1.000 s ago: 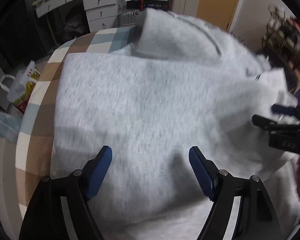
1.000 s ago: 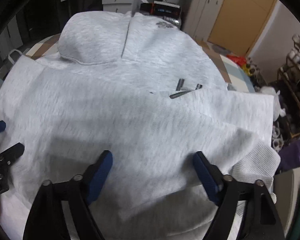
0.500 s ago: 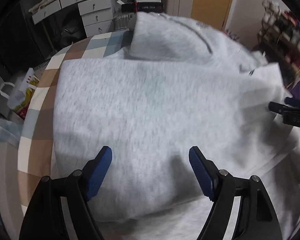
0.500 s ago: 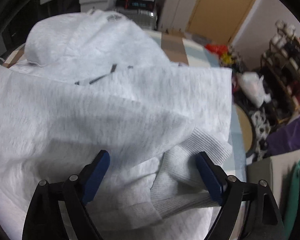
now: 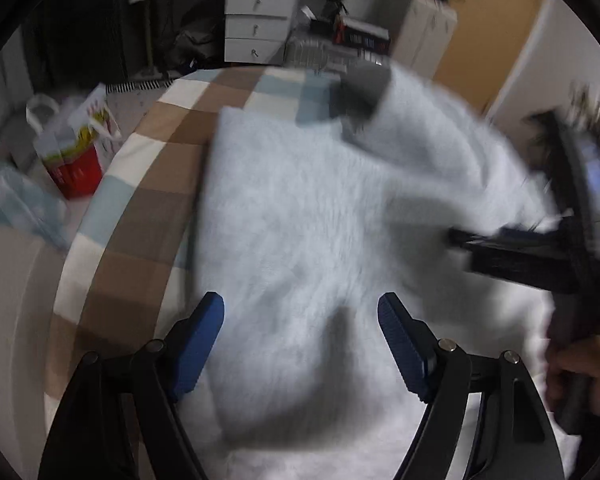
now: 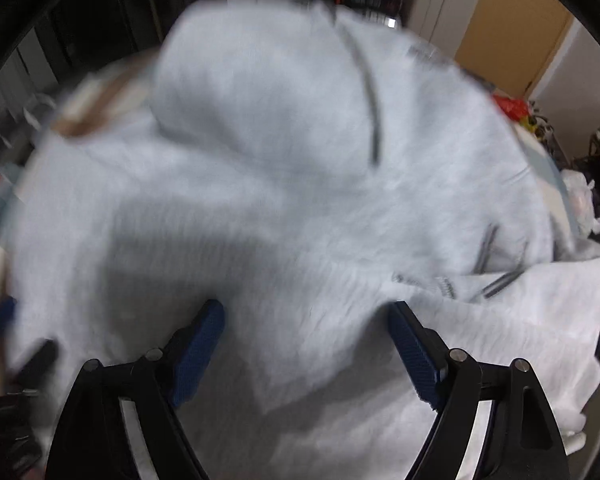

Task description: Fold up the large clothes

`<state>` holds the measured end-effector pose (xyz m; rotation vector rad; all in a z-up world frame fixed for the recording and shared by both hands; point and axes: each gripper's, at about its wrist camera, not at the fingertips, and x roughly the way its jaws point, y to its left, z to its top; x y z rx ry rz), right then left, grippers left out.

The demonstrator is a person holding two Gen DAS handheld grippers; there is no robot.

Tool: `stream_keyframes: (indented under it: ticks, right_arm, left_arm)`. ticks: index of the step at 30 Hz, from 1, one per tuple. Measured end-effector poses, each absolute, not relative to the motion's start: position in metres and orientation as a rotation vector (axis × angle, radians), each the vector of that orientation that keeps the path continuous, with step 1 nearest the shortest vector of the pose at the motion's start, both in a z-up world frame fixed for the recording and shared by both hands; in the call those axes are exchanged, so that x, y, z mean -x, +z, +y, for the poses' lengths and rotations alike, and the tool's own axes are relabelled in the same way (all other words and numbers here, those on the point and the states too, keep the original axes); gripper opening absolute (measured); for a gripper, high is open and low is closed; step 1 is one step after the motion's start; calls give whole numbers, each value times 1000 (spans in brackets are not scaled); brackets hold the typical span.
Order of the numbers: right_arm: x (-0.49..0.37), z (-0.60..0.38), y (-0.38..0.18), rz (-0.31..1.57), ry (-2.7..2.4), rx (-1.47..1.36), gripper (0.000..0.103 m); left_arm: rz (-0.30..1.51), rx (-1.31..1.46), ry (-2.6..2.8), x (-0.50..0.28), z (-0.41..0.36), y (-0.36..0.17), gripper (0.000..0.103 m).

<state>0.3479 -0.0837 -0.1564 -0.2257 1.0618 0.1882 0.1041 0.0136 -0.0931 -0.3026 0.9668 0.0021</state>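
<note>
A pale grey hoodie (image 5: 308,232) lies spread over a checked cloth (image 5: 140,200), its hood (image 6: 260,92) at the far end. My left gripper (image 5: 300,312) hovers open above the body of the hoodie, its blue pads wide apart with nothing between them. My right gripper (image 6: 306,318) is open too, over the hoodie's middle beside a folded-in sleeve (image 6: 520,320) with drawstring tips on it. In the left wrist view the right gripper (image 5: 512,240) comes in from the right, held by a hand (image 5: 580,372). Both views are blurred by motion.
A red and white bag (image 5: 76,152) stands on the floor to the left. White drawers (image 5: 256,24) and a dark box (image 5: 360,36) sit behind the far edge. An orange-brown door (image 6: 508,28) and cluttered shelves lie to the right.
My right gripper has swung left from the sleeve cuff at the hoodie's right edge back over its middle. My left gripper has shifted left, showing more of the checked cloth. Both stay open.
</note>
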Motion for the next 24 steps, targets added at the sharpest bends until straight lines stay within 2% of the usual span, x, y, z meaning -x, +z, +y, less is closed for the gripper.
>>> stream_keyframes:
  ticks: [1,2,6,12,13,14,15,17,24]
  right_arm:
    - [-352,-77,-153,1078,197,229,82]
    - [-352,-72,-145,1065,224,201,72]
    - [-341,-28,-117,966,447,89,76]
    - [-350,50,-173,1110,466,218,76]
    - [-346,55,-174,1054,452,262,80]
    - [-346,62,-175,1052,443,306,79]
    - [-346,62,-173,1062,443,304,77]
    - [-348,50,-159,1047,461,245,62]
    - [-350,-50,-123,969,308,166,63]
  left_arm:
    - [942,345,3,-101,25,-87,76]
    - [910,378,12,-98,35,-80,76]
    - [793,446,114,-89,71,-65,76]
    - [822,533,180,-83,93,-79,76]
    - [833,540,179,-82,94,-81,76]
    - [839,543,181,-80,92,-80,76]
    - [843,547,182,-79,94,-81,76]
    - [852,551,173,-74,93,-80,76]
    - [895,483,27,-77,45,-71,76]
